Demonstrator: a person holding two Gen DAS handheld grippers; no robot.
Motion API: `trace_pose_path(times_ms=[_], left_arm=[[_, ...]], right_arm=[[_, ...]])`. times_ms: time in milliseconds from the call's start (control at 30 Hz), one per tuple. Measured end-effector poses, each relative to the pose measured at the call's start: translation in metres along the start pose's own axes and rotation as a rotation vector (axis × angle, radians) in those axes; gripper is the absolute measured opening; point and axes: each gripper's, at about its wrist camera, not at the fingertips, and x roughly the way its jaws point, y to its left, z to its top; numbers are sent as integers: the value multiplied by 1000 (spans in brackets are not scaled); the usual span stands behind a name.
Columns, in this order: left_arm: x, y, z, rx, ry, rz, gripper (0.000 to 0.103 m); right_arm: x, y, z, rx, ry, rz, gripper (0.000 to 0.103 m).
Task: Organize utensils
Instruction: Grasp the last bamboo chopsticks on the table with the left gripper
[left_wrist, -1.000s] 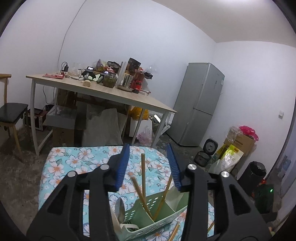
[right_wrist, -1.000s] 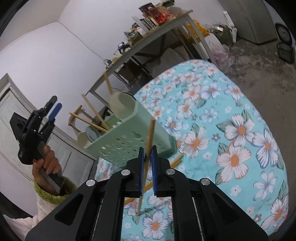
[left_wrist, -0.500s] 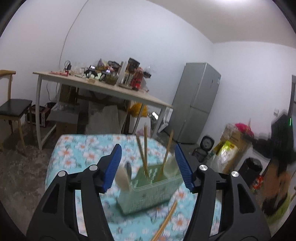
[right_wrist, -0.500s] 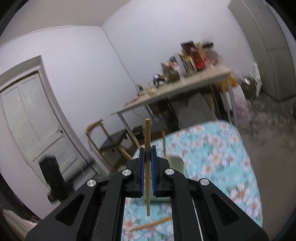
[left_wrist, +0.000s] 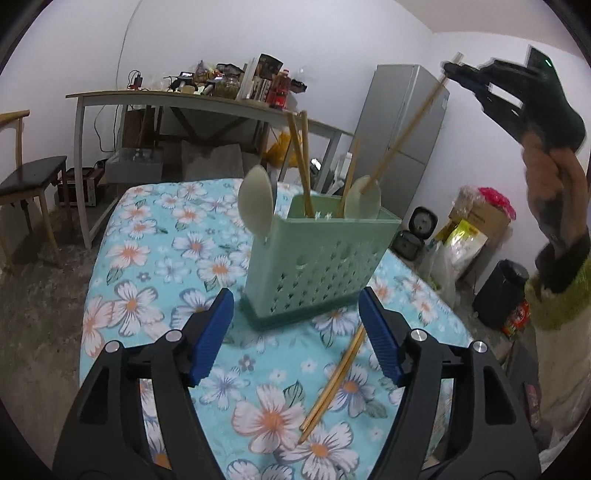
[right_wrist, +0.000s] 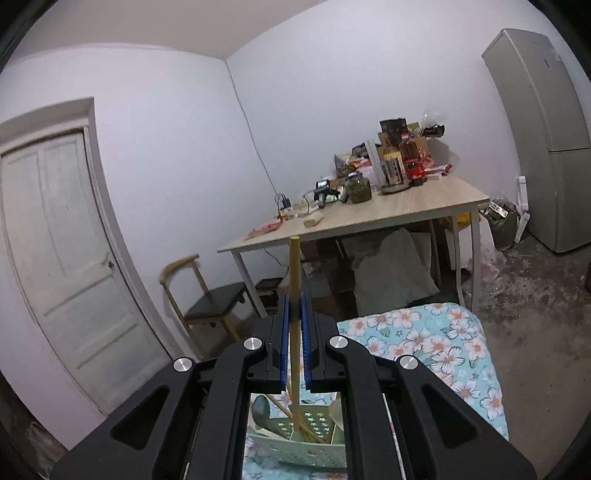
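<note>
Some chopsticks and spoons are already standing in the green basket (left_wrist: 325, 258), the right gripper (right_wrist: 294, 332) is squeezing one chopstick (right_wrist: 294, 280) above it, and the left gripper (left_wrist: 295, 332) is opening empty over two chopsticks (left_wrist: 332, 380) lying on the tabletop (left_wrist: 147, 258).

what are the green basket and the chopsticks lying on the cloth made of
Green basket: looks like moulded plastic, matte pale green, with regular punched holes in its walls. Chopsticks on the cloth: probably bamboo or wood, plain tan and unvarnished-looking; grain too fine to tell which.
</note>
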Motion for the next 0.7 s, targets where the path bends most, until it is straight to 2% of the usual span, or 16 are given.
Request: trace_pose_path(times_ms=[200, 300, 367, 400, 467, 600, 700], left_arm=[[6, 4, -6, 7, 20, 8, 67], [8, 5, -8, 5, 29, 11, 67], [9, 5, -9, 3, 33, 11, 67], [9, 5, -9, 3, 35, 12, 67], [10, 5, -9, 5, 40, 13, 67], [12, 2, -8, 10, 50, 13, 67], [13, -1, -8, 14, 52, 10, 67]], right_arm=[[45, 6, -25, -53, 90, -69, 7], [78, 4, -50, -45, 236, -75, 8], [85, 1, -59, -34, 277, -70, 12], [85, 1, -60, -29, 281, -68, 24], [77, 1, -60, -17, 259, -64, 40], [53, -3, -49, -13, 199, -70, 47], [28, -12, -47, 25, 166, -70, 47]])
